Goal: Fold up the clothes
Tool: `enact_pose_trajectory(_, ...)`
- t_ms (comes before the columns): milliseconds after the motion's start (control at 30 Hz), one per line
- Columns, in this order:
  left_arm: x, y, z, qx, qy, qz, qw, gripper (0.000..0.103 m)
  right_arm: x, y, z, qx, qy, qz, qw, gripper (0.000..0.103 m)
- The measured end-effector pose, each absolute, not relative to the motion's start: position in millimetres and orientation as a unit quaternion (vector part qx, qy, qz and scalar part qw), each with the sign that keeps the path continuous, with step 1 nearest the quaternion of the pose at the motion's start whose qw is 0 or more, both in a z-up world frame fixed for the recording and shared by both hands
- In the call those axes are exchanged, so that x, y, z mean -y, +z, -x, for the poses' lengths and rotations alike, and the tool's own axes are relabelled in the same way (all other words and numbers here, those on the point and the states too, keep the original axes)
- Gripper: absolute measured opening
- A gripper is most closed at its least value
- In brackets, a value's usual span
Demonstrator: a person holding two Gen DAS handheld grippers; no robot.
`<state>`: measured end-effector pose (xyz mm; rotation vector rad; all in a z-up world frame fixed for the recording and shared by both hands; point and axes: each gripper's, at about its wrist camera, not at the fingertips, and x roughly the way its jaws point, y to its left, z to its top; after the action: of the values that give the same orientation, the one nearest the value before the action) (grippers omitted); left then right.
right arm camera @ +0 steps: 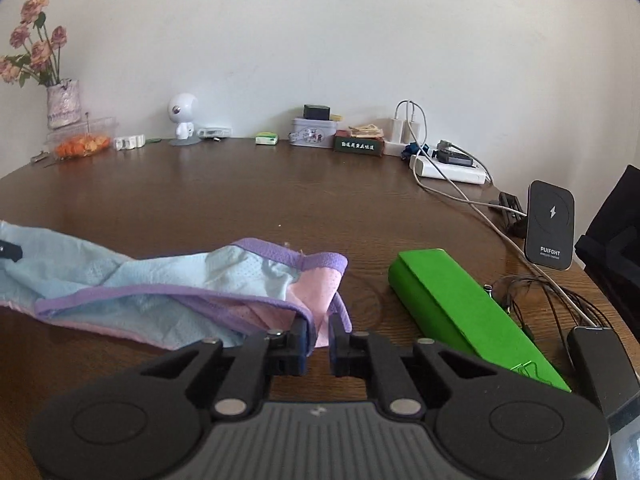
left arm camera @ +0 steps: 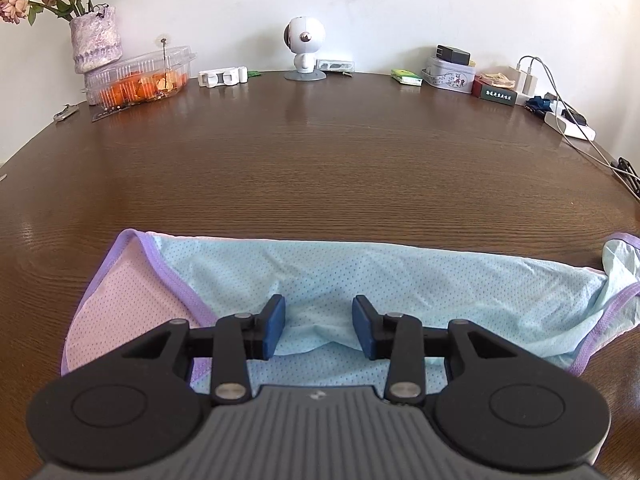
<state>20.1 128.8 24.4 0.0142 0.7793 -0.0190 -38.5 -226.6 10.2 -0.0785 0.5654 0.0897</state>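
A small mesh garment (left arm camera: 360, 276), light blue and pink with purple trim, lies on the brown table (left arm camera: 320, 168). My left gripper (left arm camera: 319, 326) hovers over its near middle with its blue pads apart, and a raised fold of blue cloth sits between them. In the right wrist view the garment (right arm camera: 160, 284) stretches left, its pink end bunched. My right gripper (right arm camera: 319, 342) has its jaws nearly closed on the pink edge of that end.
A green box (right arm camera: 464, 308) lies right of the garment. A black charger stand (right arm camera: 550, 224), cables (right arm camera: 532, 296) and a power strip (right arm camera: 448, 168) sit at the right. A vase (left arm camera: 96, 38), fruit container (left arm camera: 136, 80), white robot figure (left arm camera: 304, 50) and tins (left arm camera: 448, 74) line the far edge.
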Motion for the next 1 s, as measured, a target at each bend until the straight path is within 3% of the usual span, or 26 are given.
enact_pose_trajectory(67,-129,24,-20,-0.379,-0.009,-0.007,0.925,0.038,228,28,48,-0.262,0.080,0.028,0.961,0.043)
enact_pose_trajectory(133,-129,24,-20,-0.378,-0.010,-0.007,0.926,0.038,227,46,44,-0.244,0.115,0.019,0.963,0.053)
enact_pose_trajectory(233,-130,24,-20,-0.376,-0.011,-0.007,0.926,0.039,224,64,9,-0.242,0.165,0.004,0.956,0.053)
enact_pose_trajectory(400,-131,23,-21,-0.376,-0.015,-0.006,0.926,0.040,207,32,-84,-0.375,0.223,0.035,0.899,0.049)
enact_pose_trajectory(433,-131,24,-21,-0.376,-0.015,-0.007,0.926,0.040,203,26,-89,-0.390,0.223,0.049,0.892,0.043)
enact_pose_trajectory(467,-131,24,-22,-0.377,-0.015,-0.007,0.926,0.040,199,21,-92,-0.404,0.222,0.064,0.885,0.026)
enact_pose_trajectory(533,-131,23,-22,-0.377,-0.015,-0.005,0.926,0.040,196,18,-88,-0.412,0.211,0.071,0.883,0.004)
enact_pose_trajectory(767,-130,24,-26,-0.384,-0.014,-0.005,0.923,0.042,234,31,-22,-0.281,0.135,-0.003,0.950,0.004)
enact_pose_trajectory(933,-131,24,-26,-0.383,-0.016,-0.005,0.924,0.043,233,4,-13,-0.314,0.119,0.001,0.942,0.005)
enact_pose_trajectory(1000,-130,24,-26,-0.383,-0.015,-0.005,0.924,0.043,230,8,-7,-0.303,0.103,0.019,0.947,0.022)
